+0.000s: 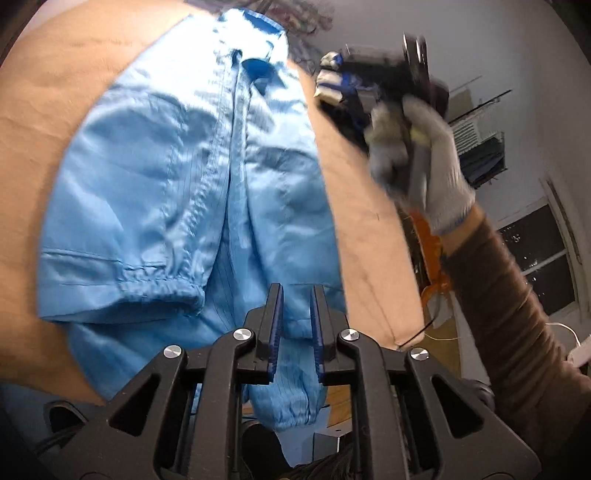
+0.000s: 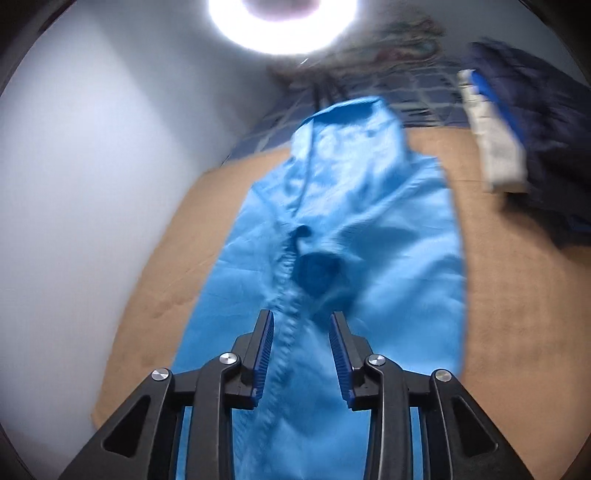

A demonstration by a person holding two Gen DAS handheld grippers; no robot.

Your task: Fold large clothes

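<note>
A large light-blue zip-up garment [image 1: 192,184] lies on a tan surface [image 1: 55,110], sleeves folded in, a cuffed sleeve across its left side. My left gripper [image 1: 296,291] is open above its lower part, with nothing between the fingers. The right gripper [image 1: 413,92], held by a gloved hand, is raised above the surface's right edge and blurred. In the right wrist view the same garment [image 2: 388,240] stretches away lengthwise, zipper down its middle. My right gripper [image 2: 301,315] is open above the zipper.
A dark blue garment [image 2: 546,147] and a white-and-blue item [image 2: 495,140] lie at the far right of the tan surface [image 2: 517,295]. A bright ring lamp [image 2: 280,26] glares overhead. A white wall [image 2: 92,166] stands at the left. A window [image 1: 546,258] and racks are at the right.
</note>
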